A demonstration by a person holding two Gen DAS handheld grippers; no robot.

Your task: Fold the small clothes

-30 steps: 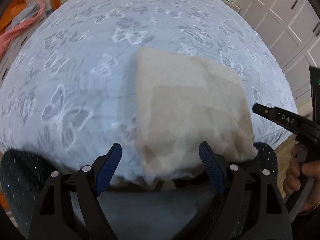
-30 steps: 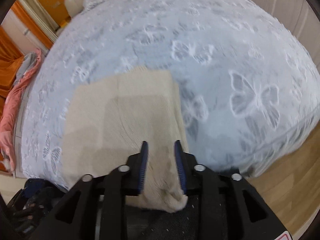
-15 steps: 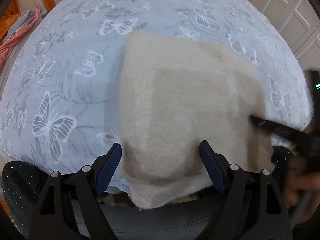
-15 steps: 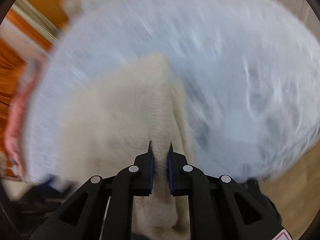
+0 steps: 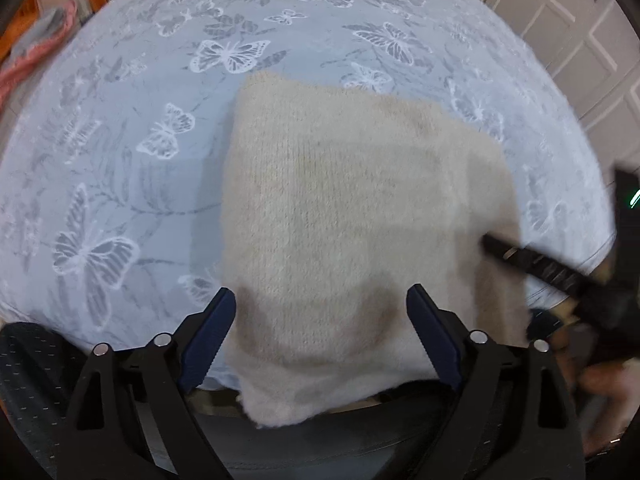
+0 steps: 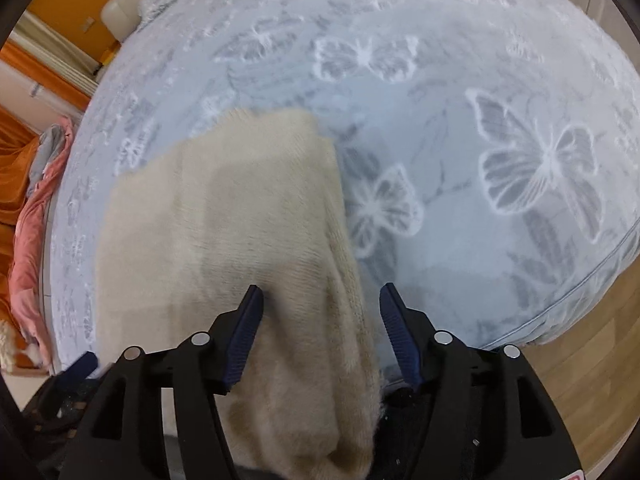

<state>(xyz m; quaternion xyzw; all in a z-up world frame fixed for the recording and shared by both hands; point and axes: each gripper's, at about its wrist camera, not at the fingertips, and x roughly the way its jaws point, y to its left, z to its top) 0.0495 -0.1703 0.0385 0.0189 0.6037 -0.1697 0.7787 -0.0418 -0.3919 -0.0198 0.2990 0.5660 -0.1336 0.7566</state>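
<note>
Both grippers are black plastic, left gripper (image 5: 321,322) and right gripper (image 6: 321,320), with blue ridged pads (image 6: 245,336) and shiny silver screws (image 5: 162,339)

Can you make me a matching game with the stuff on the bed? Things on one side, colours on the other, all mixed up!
Things:
1. knitted garment
2. bedspread with butterflies
3. left gripper finger pads
4. crumpled cloth beside the bed

Colours:
A. dark blue
B. pink
C. cream
D. pale blue

Pairs: 1-C, 2-D, 3-A, 4-B
</note>
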